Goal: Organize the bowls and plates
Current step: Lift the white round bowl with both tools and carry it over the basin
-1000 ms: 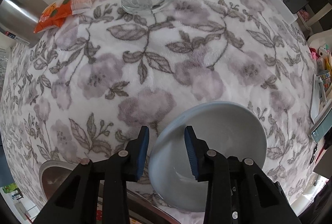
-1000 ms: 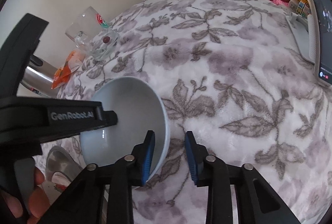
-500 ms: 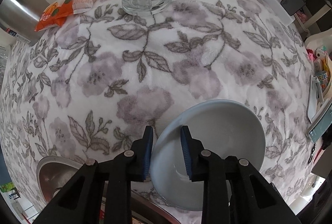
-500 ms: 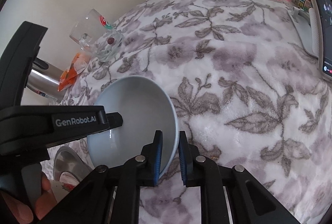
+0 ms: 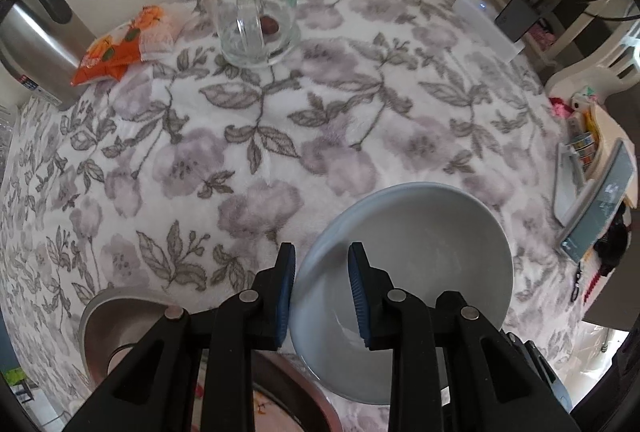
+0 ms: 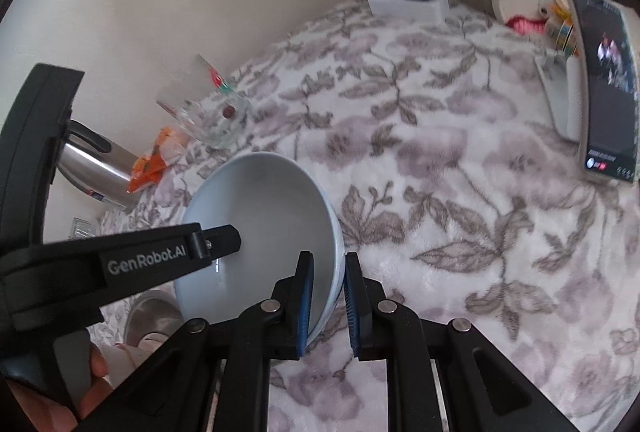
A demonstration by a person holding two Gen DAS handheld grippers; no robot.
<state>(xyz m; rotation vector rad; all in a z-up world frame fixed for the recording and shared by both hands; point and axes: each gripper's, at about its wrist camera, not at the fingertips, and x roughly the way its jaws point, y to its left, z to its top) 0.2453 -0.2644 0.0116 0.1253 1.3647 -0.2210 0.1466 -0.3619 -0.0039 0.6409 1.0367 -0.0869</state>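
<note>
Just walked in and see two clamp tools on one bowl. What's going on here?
A person is holding a pale blue bowl with two handheld grippers, one on each side of its rim. The left gripper and the right gripper are both shut on the rim, over the floral tablecloth. A metal dish sits near the table's edge, and a glass mug stands farther back.

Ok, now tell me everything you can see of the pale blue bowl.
The pale blue bowl is round, smooth and glossy, ceramic by its look, and empty, with a faint highlight low on its inside. It is tipped rather than level. The left gripper clamps one side of its rim, one pad inside and one outside, and the right gripper is shut on the opposite side the same way. It is over the floral tablecloth; whether its underside touches the cloth cannot be told.
</note>
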